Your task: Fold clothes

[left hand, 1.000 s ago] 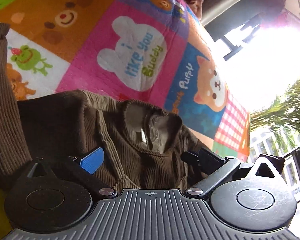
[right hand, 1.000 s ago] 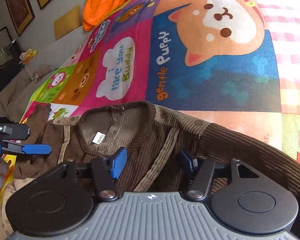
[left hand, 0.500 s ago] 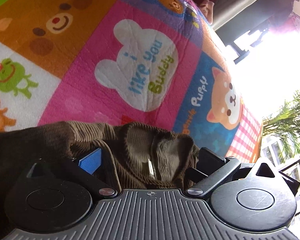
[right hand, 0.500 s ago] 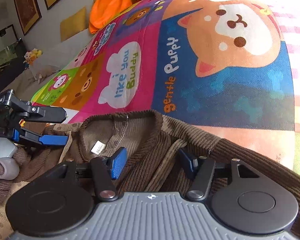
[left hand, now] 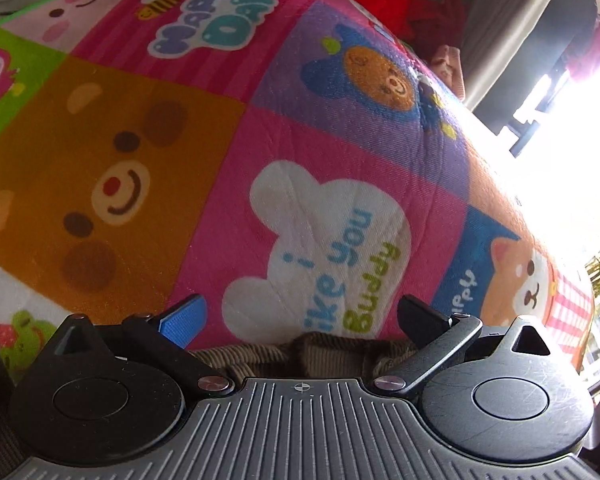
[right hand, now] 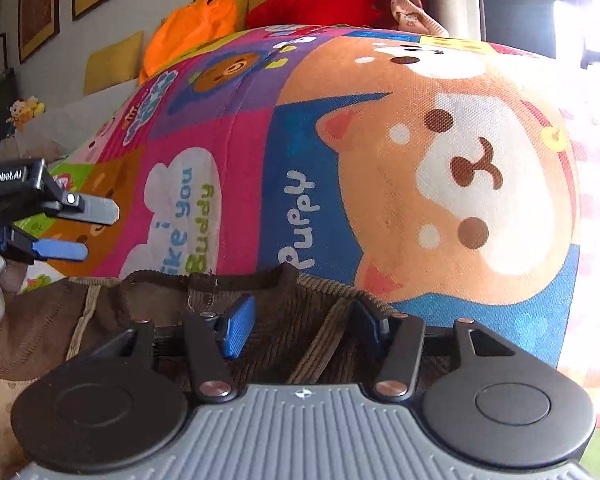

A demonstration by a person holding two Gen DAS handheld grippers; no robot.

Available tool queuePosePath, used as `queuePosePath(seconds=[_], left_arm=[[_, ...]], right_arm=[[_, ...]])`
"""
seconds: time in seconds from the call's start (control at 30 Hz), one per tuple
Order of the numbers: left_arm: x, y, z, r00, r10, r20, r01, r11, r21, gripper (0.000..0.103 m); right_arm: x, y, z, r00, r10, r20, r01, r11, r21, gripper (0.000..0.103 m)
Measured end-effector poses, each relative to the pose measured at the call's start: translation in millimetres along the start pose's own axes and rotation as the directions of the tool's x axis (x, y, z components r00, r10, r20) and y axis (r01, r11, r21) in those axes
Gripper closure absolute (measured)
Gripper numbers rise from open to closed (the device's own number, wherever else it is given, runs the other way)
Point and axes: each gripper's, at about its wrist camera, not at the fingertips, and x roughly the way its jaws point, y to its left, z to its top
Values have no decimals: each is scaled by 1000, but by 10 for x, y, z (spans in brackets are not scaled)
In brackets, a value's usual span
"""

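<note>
Right tongs (right hand: pixel 300 322): we hold them spread wide, blue pads apart, low over the shoulder and neckline of the brown corduroy garment (right hand: pixel 284 320). Cloth lies between the pads; whether either pad touches it we cannot tell. Nothing is pinched.

Left tongs (left hand: pixel 300 316): spread wide and empty, hovering above the garment's collar edge. In the right wrist view the left tongs show at the left, both fingers clear of the cloth.

Garment: lies on the cartoon-patchwork blanket (left hand: pixel 340 140) of the bed, at its near edge, collar towards the far end; a sleeve bunches at the near left.

Risks, as we judge them: closing on one layer only would drag the top cloth and skew any fold; the bunched sleeve may trail crooked; the ribbed cloth may slip from a shallow pinch.

Beyond: orange and red cushions (right hand: pixel 204 24) at the bed's far end.
</note>
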Motion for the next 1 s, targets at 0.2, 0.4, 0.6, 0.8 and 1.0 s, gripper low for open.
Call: queuePosePath(seconds=[0.2, 0.4, 0.6, 0.8, 1.0], left_arm=[[-752, -216, -616, 999, 20, -41, -8, 962, 274, 0], [-1681, -369, -1576, 997, 31, -67, 5, 878, 479, 0], [-2443, -628, -2397, 998, 52, -29, -18, 731, 683, 0], [-2686, -818, -2933, 997, 40, -65, 22, 666, 746, 0], [-2663, -1012, -3260, 997, 56, -49, 11, 543, 840, 0]], right_arm=[[-657, 175, -196, 999, 20, 40, -14, 990, -144, 26], [-1763, 450, -701, 989, 146, 23, -136, 958, -252, 23], [-2610, 882, -1455, 953, 289, -91, -302, 893, -334, 34], [-2845, 1273, -2060, 932, 304, -199, -360, 841, -403, 38], [-2782, 1359, -2118, 965, 219, -142, -260, 861, -437, 91]])
